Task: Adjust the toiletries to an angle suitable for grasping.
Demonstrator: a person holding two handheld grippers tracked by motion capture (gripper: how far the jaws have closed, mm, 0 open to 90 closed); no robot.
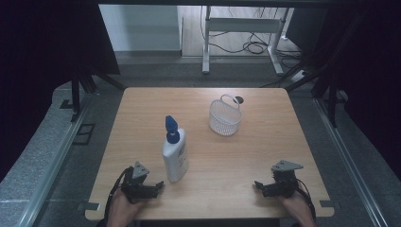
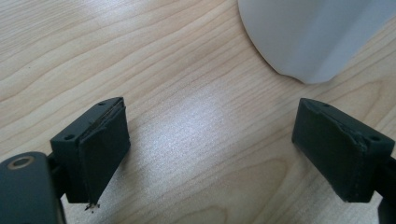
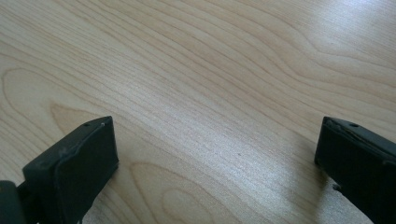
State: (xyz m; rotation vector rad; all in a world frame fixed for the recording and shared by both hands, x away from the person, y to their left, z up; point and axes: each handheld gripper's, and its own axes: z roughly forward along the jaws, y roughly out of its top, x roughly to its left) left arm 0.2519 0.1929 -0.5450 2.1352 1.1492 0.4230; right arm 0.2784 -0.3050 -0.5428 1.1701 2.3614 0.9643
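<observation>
A white bottle [image 1: 175,158] with a blue cap is being shown lying on a wooden table [image 1: 246,156], its cap pointing toward the far edge and its base toward the near one. The left gripper [image 1: 157,185] is being held low over the table just beside the bottle's base, on its left, with its jaws spread wide and nothing between them; in the left gripper view [image 2: 210,140] the rounded white base [image 2: 317,37] is being seen close ahead and a little to the right of the gap, not touched by either jaw. The right gripper [image 1: 257,185] is being held near the table's front edge, well apart from the bottle on its right, its jaws likewise standing wide apart over bare wood, as is being seen in the right gripper view [image 3: 217,158]. A white mesh basket [image 1: 225,117] with a loop handle is being seen upright beyond the bottle, to its right and nearer the far edge.
</observation>
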